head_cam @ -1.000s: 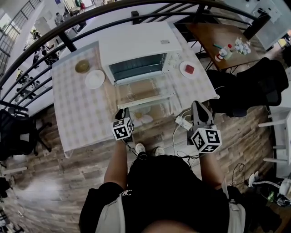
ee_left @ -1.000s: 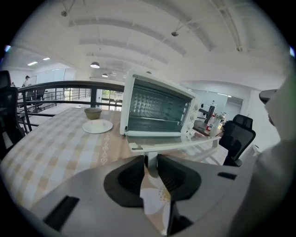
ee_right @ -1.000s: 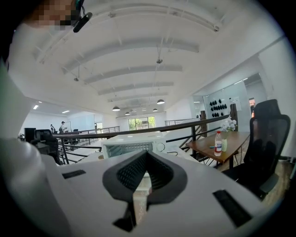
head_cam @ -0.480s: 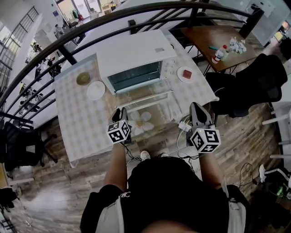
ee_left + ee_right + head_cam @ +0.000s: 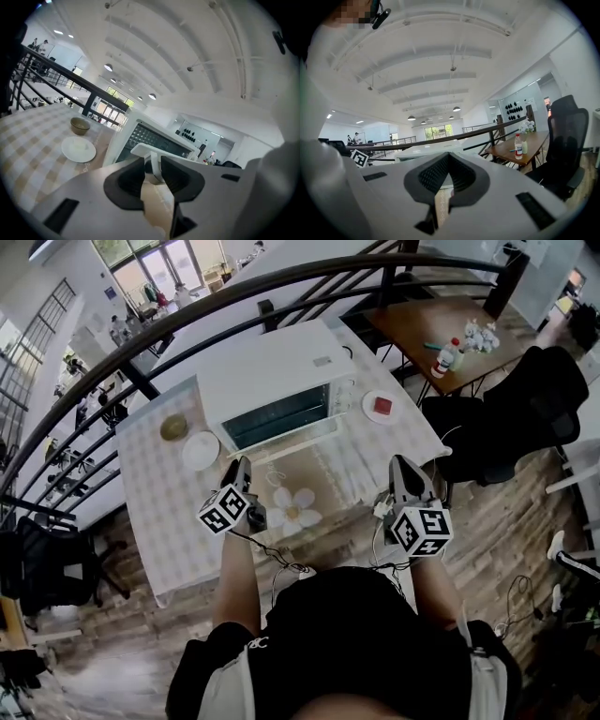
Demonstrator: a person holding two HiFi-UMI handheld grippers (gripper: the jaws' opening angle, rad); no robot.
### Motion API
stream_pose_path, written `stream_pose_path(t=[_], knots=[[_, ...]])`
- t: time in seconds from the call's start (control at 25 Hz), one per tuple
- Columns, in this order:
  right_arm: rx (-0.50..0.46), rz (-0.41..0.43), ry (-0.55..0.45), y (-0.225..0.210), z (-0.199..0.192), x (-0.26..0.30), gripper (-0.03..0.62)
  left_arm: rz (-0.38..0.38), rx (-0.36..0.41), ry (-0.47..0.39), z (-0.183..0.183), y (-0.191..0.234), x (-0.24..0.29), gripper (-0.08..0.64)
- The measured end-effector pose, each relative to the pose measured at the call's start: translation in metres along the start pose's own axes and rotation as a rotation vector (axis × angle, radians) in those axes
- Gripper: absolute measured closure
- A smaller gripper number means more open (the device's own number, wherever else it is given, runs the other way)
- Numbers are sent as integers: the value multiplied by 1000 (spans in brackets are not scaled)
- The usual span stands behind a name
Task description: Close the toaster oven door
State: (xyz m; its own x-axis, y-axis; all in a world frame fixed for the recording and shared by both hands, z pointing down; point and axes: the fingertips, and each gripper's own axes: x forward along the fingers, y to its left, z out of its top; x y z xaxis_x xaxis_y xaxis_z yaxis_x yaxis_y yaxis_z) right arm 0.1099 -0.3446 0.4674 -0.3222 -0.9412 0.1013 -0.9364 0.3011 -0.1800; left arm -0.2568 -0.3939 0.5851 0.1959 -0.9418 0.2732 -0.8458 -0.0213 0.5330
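The white toaster oven (image 5: 272, 362) stands at the back of the checked table (image 5: 159, 512). Its glass door (image 5: 279, 418) is raised nearly upright against the oven front. My left gripper (image 5: 241, 468) reaches to the door's lower left. In the left gripper view the white door handle (image 5: 161, 152) crosses just beyond the gripper (image 5: 153, 168), and the jaws are shut on a post of the handle. My right gripper (image 5: 401, 470) hovers over the table's right front edge, away from the oven. In its own view the right gripper (image 5: 447, 180) is shut and holds nothing.
A white plate (image 5: 201, 451) and a brown bowl (image 5: 173, 427) lie left of the oven. A plate with a red item (image 5: 382, 407) lies to its right. A black railing (image 5: 187, 310) runs behind. A wooden table (image 5: 441, 320) and a black chair (image 5: 511, 413) stand at the right.
The door lay flat open a second ago; it has swung up close to the oven front with my left gripper at its handle. The right gripper has barely moved.
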Motion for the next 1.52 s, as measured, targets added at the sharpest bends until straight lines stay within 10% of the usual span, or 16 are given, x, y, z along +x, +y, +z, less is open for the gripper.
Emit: stream_pose_path(t=[0.88, 1.12, 1.52], knots=[[-34, -43, -39, -15, 17, -2, 600, -51, -499, -192, 59, 20, 39, 444], [-54, 14, -63, -1, 26, 0, 600, -8, -284, -238, 80, -3, -5, 518], [-57, 204, -95, 51, 33, 21, 600, 104, 357, -304, 107, -100, -102, 534]])
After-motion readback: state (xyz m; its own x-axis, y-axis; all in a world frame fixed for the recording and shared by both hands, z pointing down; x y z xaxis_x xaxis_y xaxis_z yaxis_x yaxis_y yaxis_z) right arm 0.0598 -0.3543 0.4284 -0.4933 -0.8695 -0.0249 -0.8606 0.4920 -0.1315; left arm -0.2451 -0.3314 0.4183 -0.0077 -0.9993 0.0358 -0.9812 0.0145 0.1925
